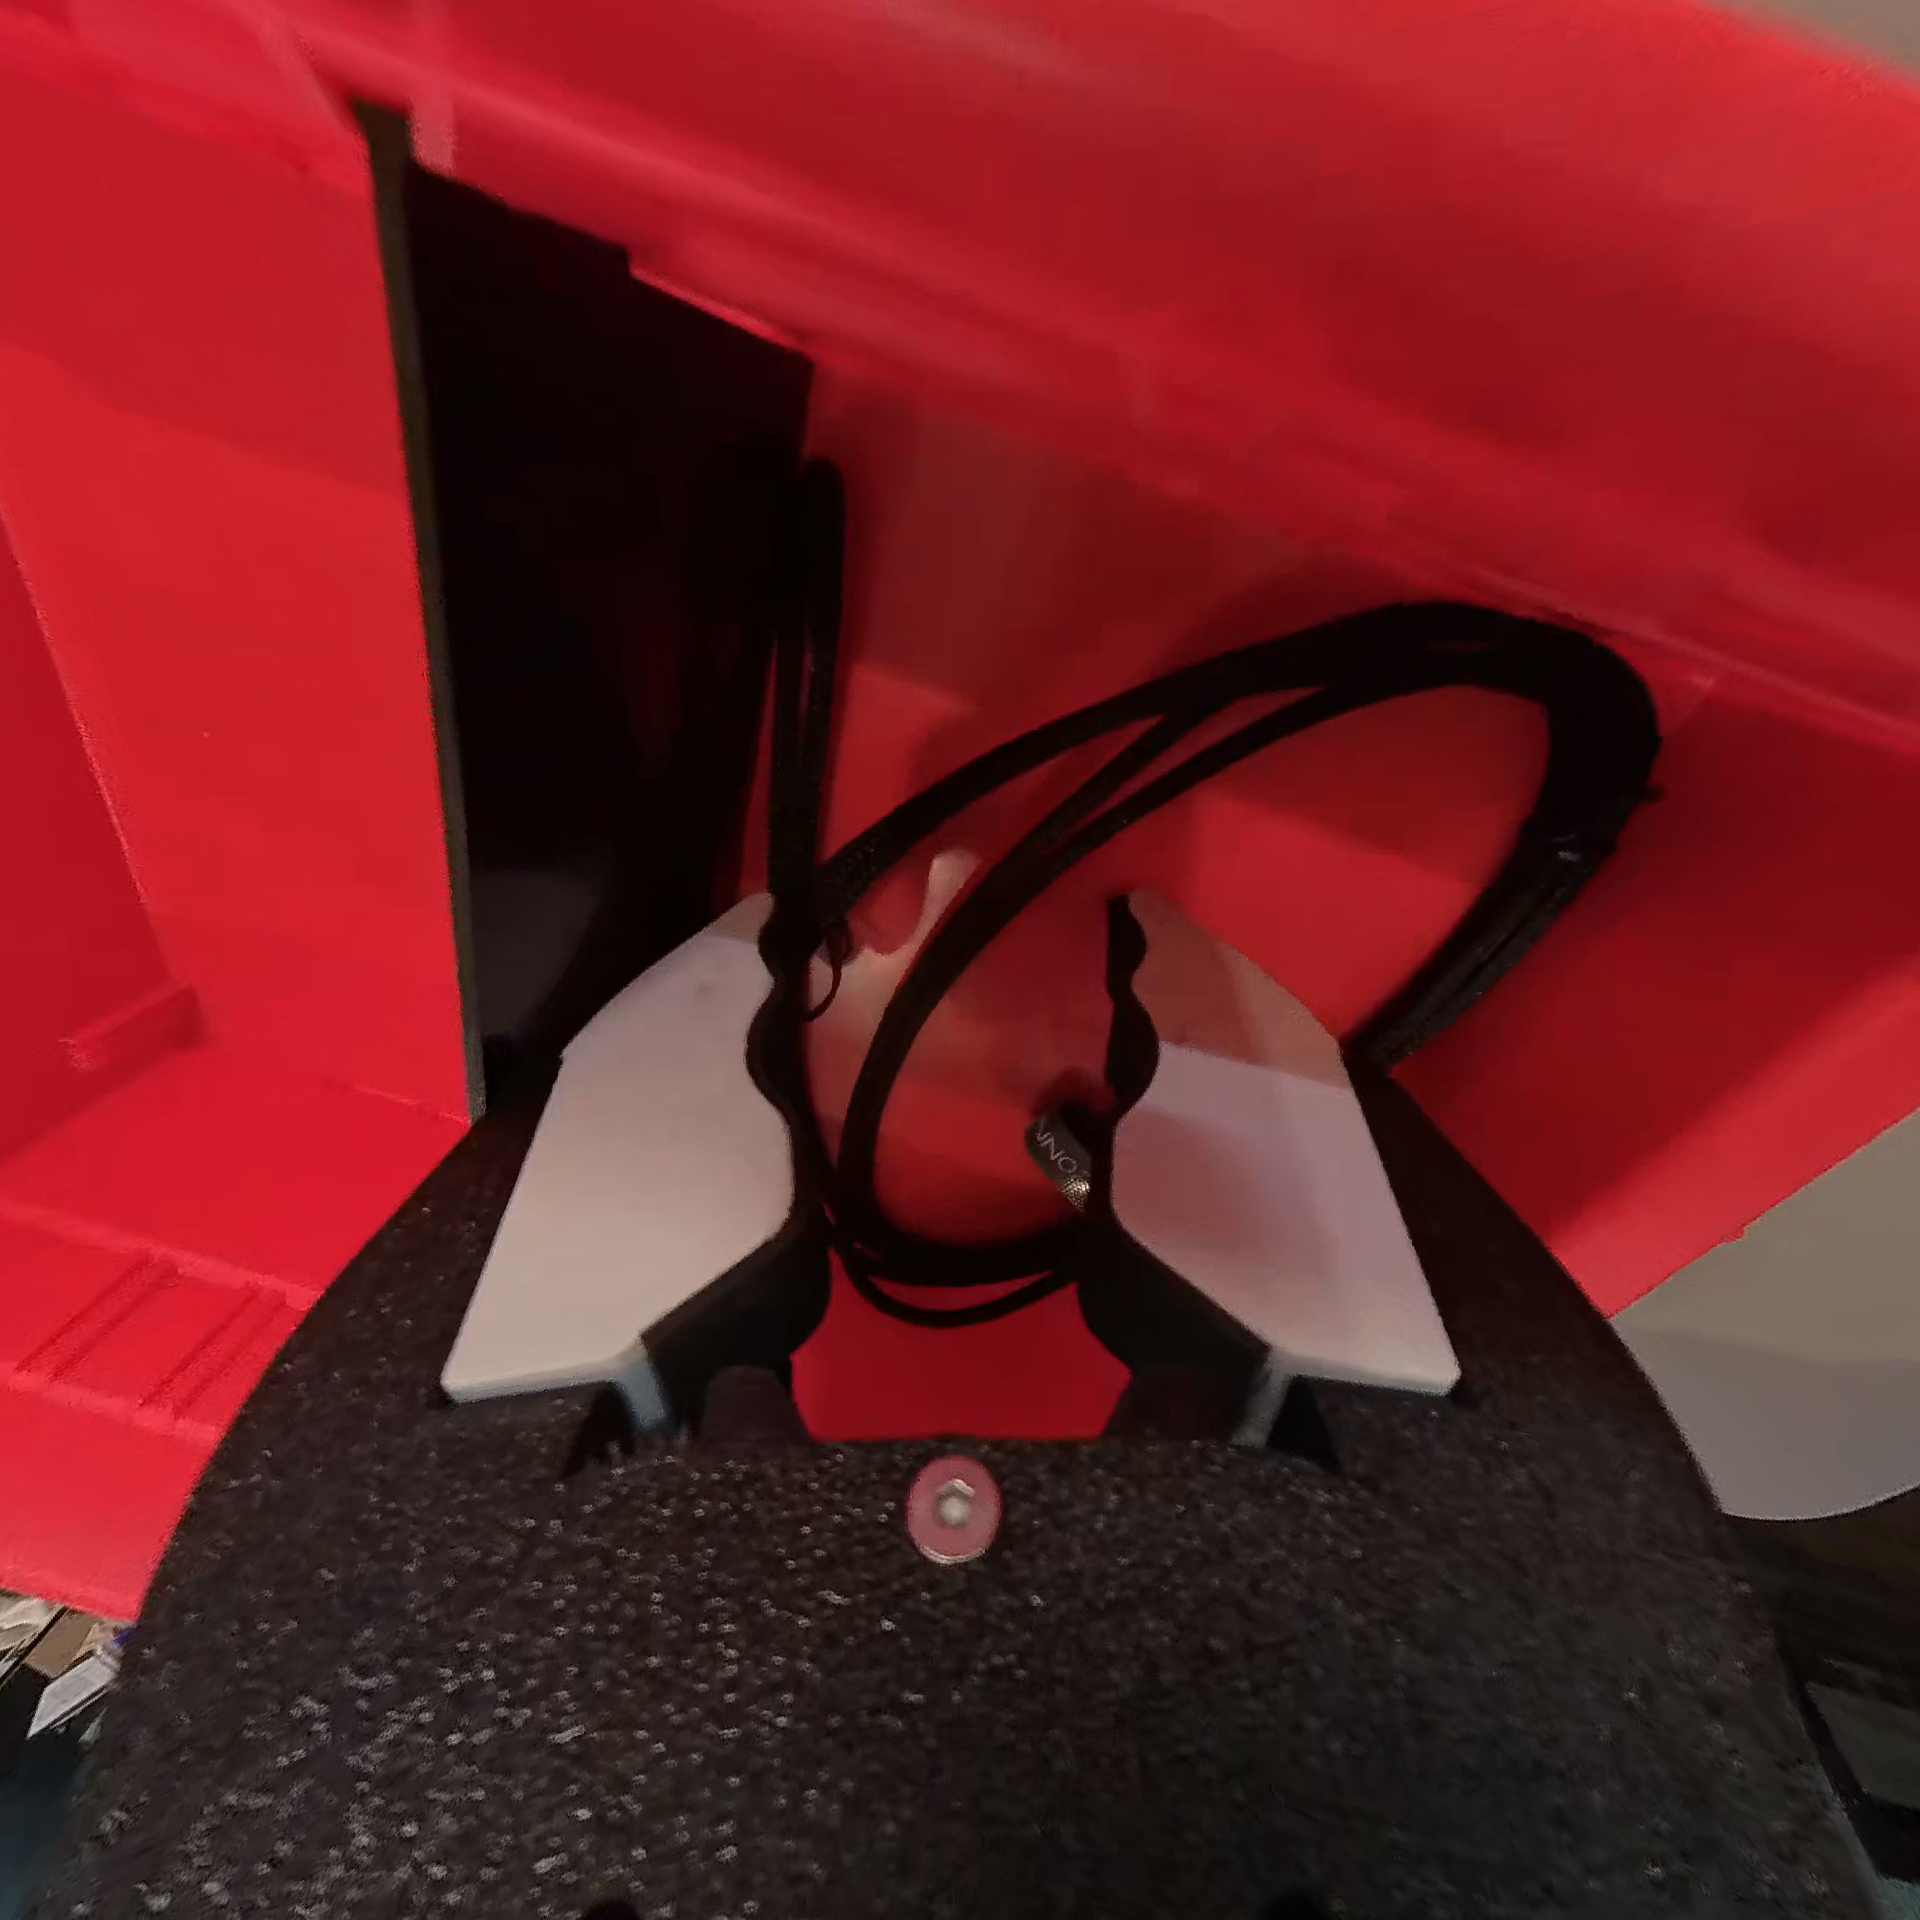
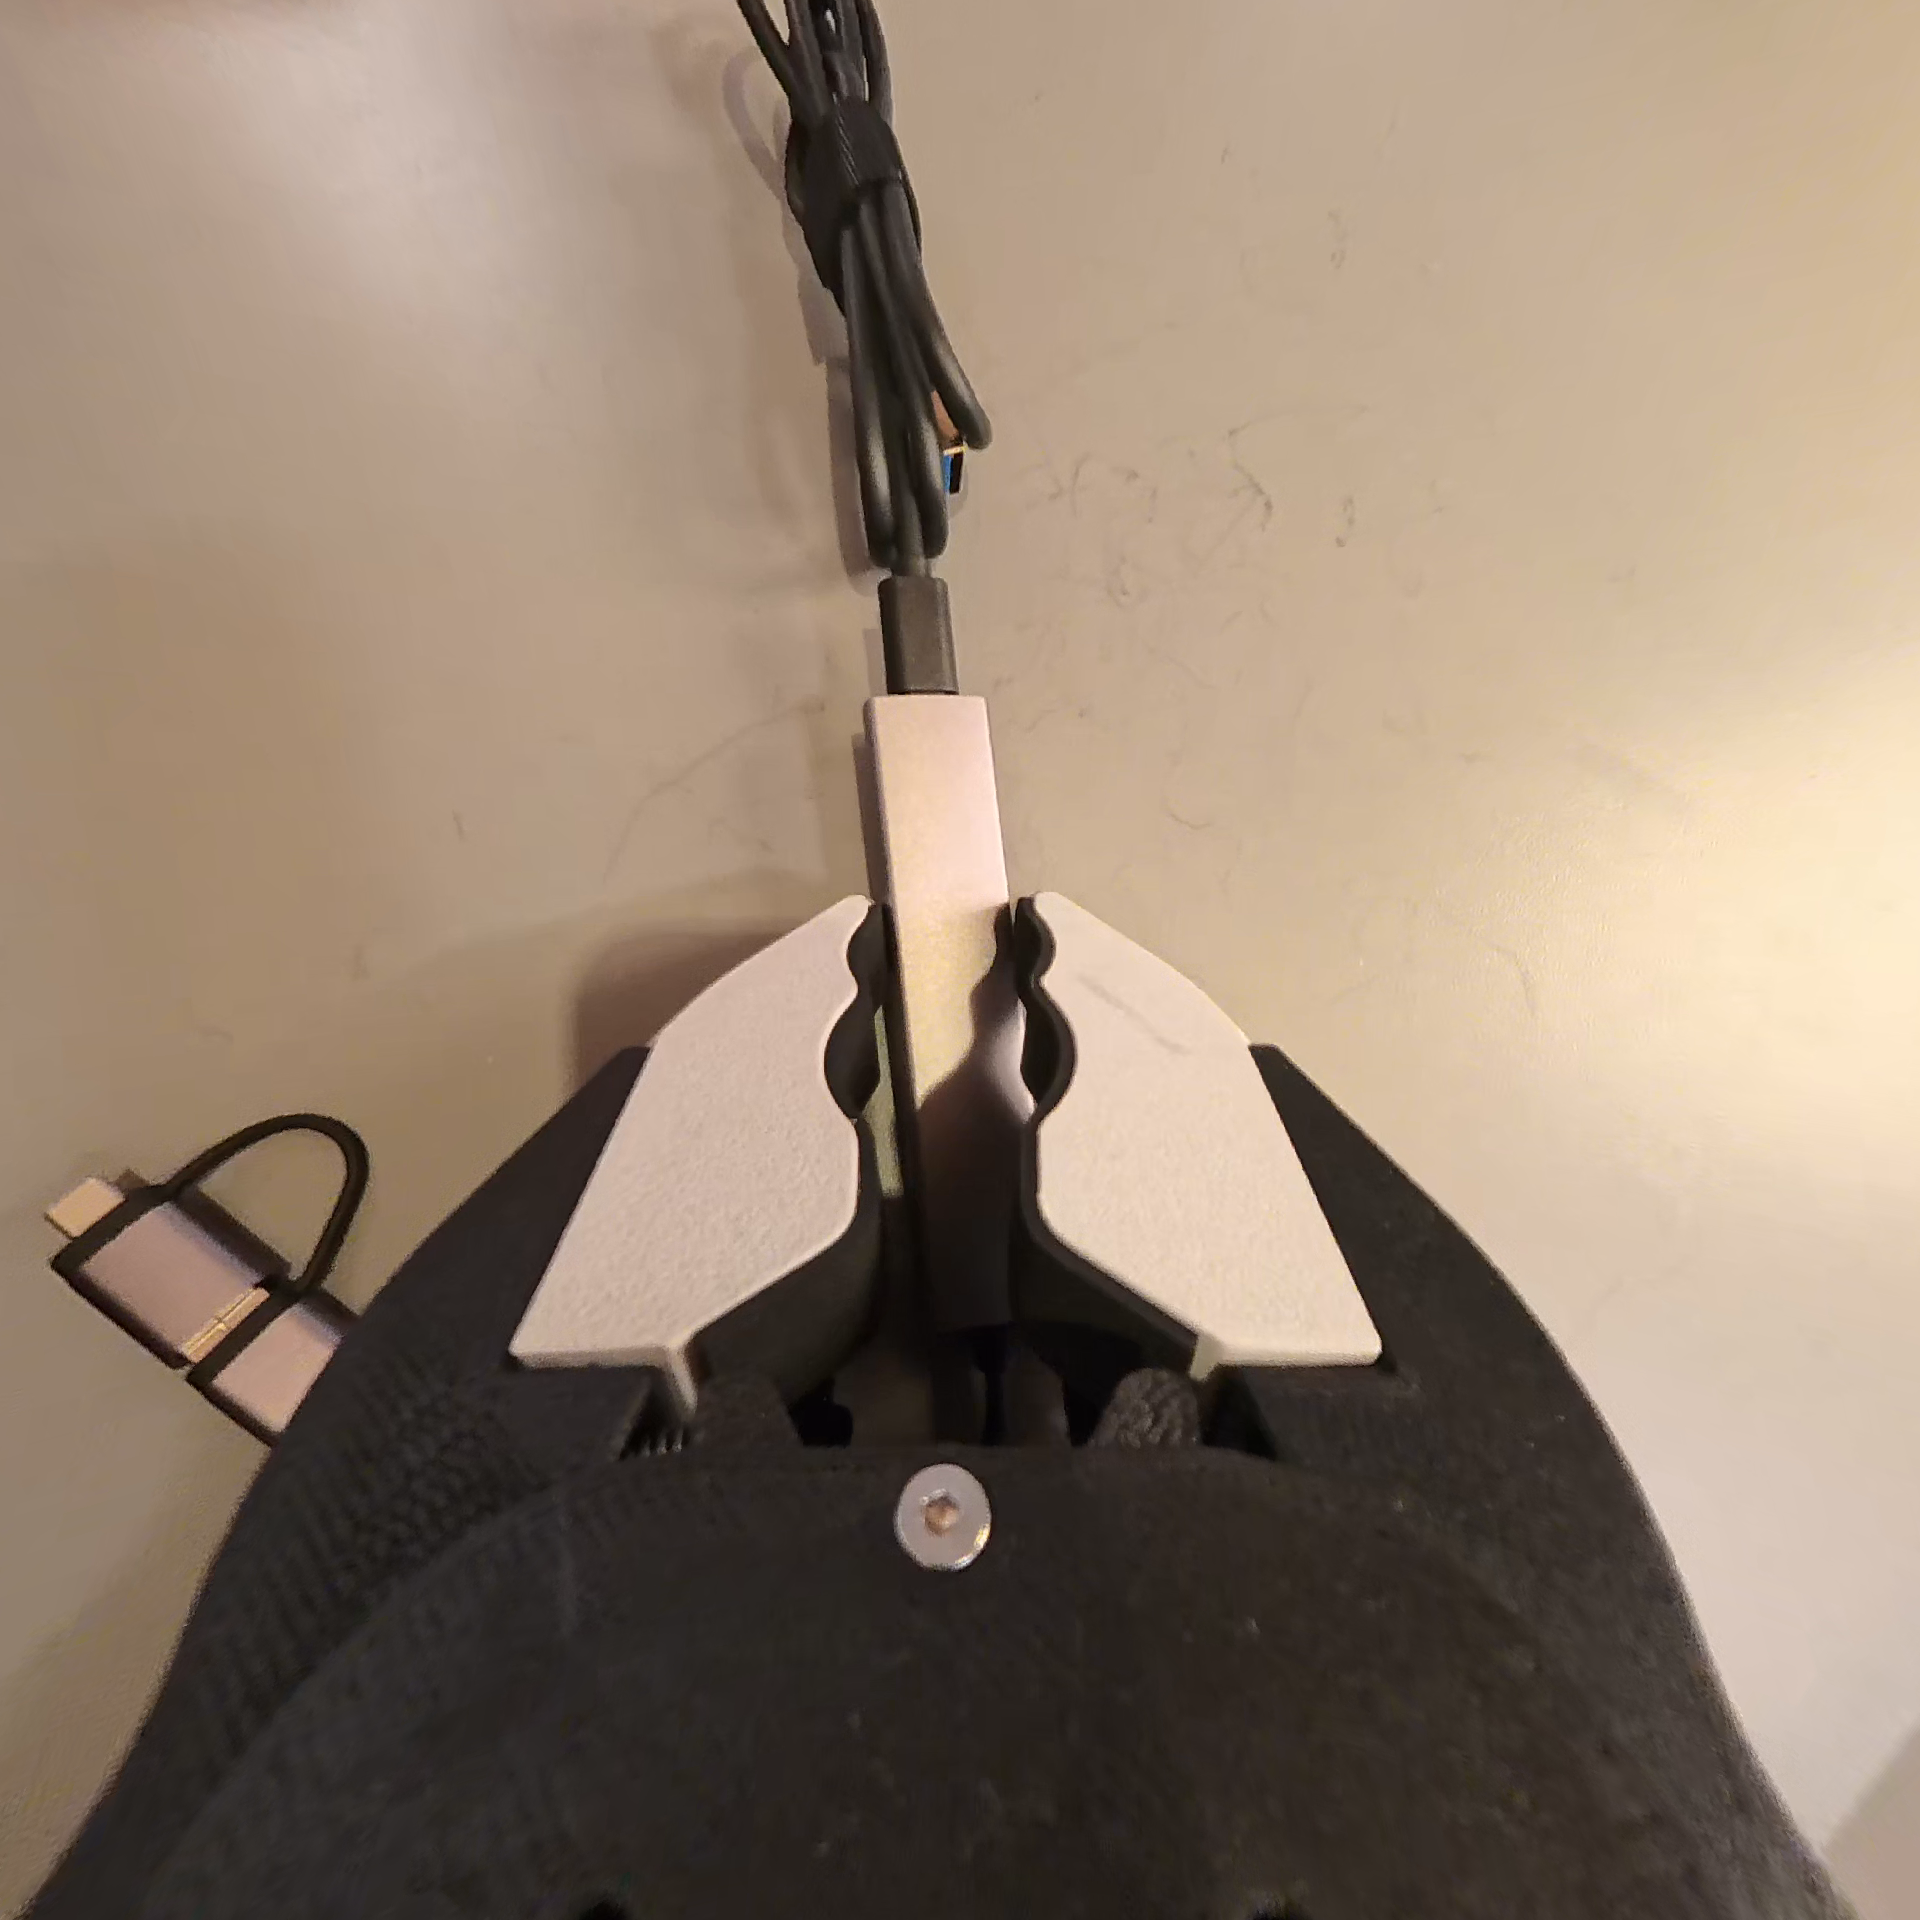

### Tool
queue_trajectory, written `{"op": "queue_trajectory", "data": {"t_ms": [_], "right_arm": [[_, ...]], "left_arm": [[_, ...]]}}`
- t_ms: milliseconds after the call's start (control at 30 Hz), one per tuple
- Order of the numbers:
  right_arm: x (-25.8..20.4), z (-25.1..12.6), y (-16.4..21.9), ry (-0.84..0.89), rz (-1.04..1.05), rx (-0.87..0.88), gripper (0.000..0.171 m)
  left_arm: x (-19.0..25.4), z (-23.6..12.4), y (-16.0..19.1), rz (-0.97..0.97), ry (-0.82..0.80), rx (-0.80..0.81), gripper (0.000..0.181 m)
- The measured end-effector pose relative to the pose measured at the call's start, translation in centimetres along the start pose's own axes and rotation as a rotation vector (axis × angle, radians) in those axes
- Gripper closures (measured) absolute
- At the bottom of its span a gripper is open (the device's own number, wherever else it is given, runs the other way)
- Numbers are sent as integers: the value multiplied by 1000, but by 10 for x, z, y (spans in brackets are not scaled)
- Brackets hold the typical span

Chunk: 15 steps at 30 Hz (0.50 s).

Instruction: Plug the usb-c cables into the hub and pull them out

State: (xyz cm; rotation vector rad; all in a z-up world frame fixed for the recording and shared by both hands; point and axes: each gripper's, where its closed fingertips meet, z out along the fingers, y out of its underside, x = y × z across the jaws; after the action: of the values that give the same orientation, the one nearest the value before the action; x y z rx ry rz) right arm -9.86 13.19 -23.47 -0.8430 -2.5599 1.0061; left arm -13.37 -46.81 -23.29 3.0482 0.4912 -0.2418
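Item 1. Right claw: pressed onto the slim grey hub, pinching its near half; far end juts toward 12 o'clock above the beige counter.

Item 2. Dark usb-c plug: seated in the hub's far end face. Lead runs toward 12 o'clock into a strapped grey cable bundle lying on the counter; a blue-tongued connector shows at the bundle's near loops, free.

Item 3. Grey adapter pair with short black loop: on the counter at 8 o'clock of the right claw, partly hidden by the claw body. Untouched, as far as visible.

Item 4. Left claw: spread, pinching nothing. Coiled black braided cable lying across the gap, its loop arching toward 2 o'clock; metal-collared plug end just beside the right finger; contact cannot be told.

Item 5. Red bin: surrounds the coil; view blurred. Dark upright panel at 11 o'clock inside it.

Progress, judged: one cable plugged into the hub, not yet pulled out. Braided cable apparently still to be grasped, carried to the hub, inserted. All withdrawals outstanding. Number of ports remaining on the hub not visible.
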Motion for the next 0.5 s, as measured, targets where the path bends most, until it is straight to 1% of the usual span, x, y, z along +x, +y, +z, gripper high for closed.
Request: {"op": "queue_trajectory", "data": {"t_ms": [100, 267, 367, 500], "right_arm": [[0, 0, 0, 6, 4, 2, 148], [0, 0, 0, 16, 9, 5, 147], [0, 0, -1, 19, 12, 5, 147], [1, 1, -1, 20, 18, 4, 147]], "left_arm": [[2, 0, 0, -12, 14, 2, 127], [11, 0, 0, 25, 73, -8, 142], [11, 1, -1, 51, 77, -7, 141], [15, 1, -1, 30, 138, -21, 147]]}}
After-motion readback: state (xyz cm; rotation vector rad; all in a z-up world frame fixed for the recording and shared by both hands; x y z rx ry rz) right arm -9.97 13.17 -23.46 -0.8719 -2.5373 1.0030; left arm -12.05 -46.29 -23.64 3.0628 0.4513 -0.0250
